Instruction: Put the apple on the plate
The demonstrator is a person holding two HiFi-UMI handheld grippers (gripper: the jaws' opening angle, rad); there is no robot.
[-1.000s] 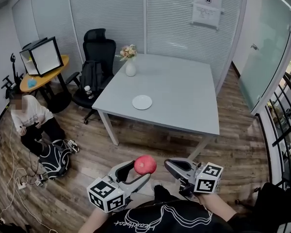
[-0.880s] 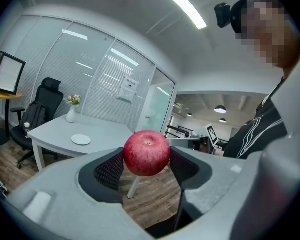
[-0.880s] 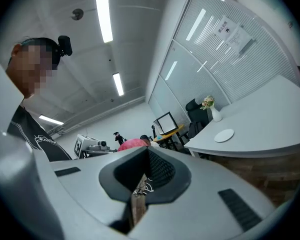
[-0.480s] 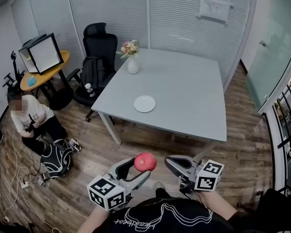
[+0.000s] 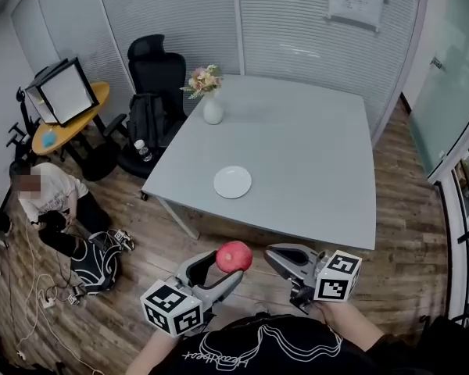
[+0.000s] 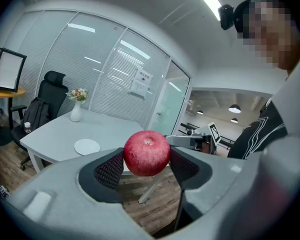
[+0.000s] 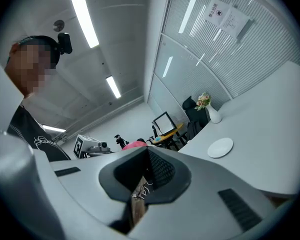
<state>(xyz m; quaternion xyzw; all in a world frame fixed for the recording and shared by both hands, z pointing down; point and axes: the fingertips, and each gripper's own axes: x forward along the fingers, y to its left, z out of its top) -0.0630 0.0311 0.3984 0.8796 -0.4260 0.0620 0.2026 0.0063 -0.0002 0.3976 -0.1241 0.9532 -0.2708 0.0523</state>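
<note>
A red apple is clamped between the jaws of my left gripper, held in the air over the wood floor in front of the table's near edge. In the left gripper view the apple fills the gap between the dark pads. The small white plate lies near the front left edge of the grey table; it also shows in both gripper views, plate and plate. My right gripper hangs beside the left, shut, with nothing in it.
A white vase with flowers stands at the table's far left corner. A black office chair and a round yellow side table are to the left. A person sits on the floor among bags and cables.
The table and plate have slid lower and closer in the head view. Both grippers hold their place in the view, and the apple stays clamped in the left one.
</note>
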